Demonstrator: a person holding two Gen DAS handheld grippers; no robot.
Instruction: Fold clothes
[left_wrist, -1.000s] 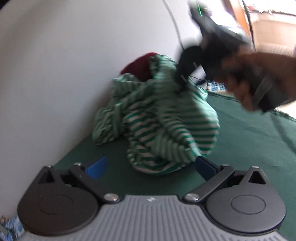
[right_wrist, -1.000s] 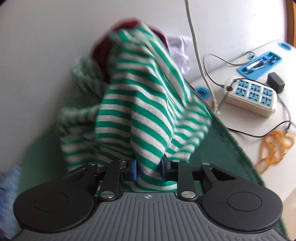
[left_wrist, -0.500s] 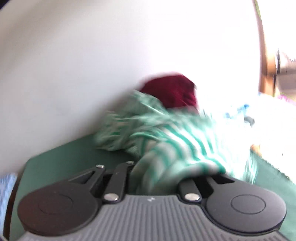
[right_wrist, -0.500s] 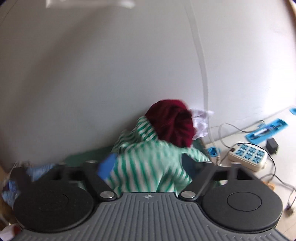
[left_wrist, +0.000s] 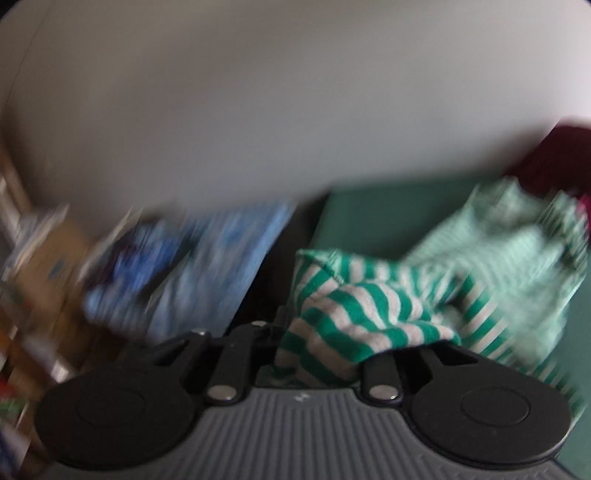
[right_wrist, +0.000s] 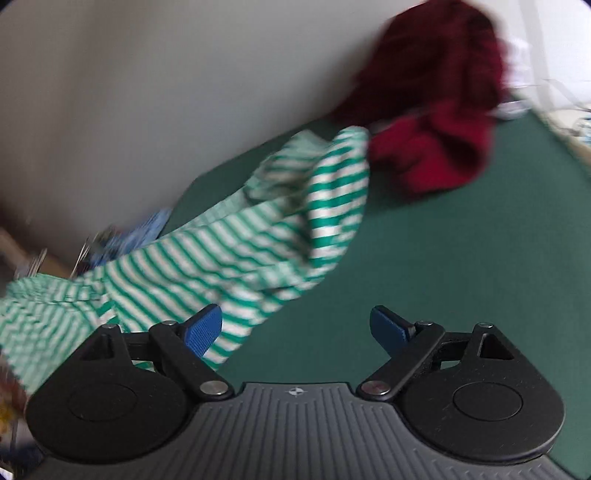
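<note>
Left gripper (left_wrist: 325, 343): jaws, which have just been opening, hold a bunched fold of the green-and-white striped knit garment (left_wrist: 354, 314) between them; pads hidden by cloth. Right gripper (right_wrist: 295, 328): ribbed blue pads (right_wrist: 205, 328) wide apart, empty, over the green felt mat (right_wrist: 461, 258). The garment trails across the mat; beyond lies a crumpled dark red garment (right_wrist: 436, 122) against the pale wall (right_wrist: 129, 92).

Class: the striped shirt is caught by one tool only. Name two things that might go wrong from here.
1. The striped shirt bunches in the left tool; its jaws have just been opening, so the cloth may slip.
2. The right tool is open and empty, so the shirt may drag toward the red garment.
</note>
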